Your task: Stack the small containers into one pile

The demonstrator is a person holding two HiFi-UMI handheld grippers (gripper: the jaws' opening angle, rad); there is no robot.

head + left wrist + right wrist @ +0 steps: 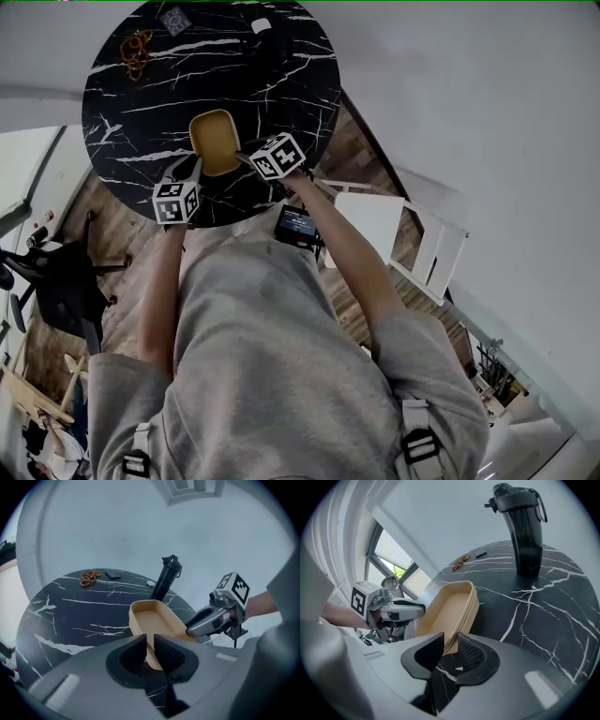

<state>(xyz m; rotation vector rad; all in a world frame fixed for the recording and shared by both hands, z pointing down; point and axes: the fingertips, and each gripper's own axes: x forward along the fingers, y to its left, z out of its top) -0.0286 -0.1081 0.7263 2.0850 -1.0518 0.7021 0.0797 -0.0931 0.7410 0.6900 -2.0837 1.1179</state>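
A stack of nested tan oblong containers point(214, 141) lies near the front edge of the round black marble table point(131, 112). My left gripper point(151, 641) is shut on the near end wall of the stack point(154, 620). In the head view this left gripper point(194, 170) meets the stack's front left corner. My right gripper point(450, 644) grips the opposite end rim of the stack point(447, 609), the layered rims pinched between its pads. From the head it shows as the right gripper point(243, 157) at the stack's front right. Each gripper sees the other across the containers.
A tall black bottle point(524, 527) stands at the table's far side. An orange tangled item point(137, 52), a small dark card point(174, 19) and a small white object point(261, 25) lie near the far edge. A white chair point(394, 234) stands to the right of the table.
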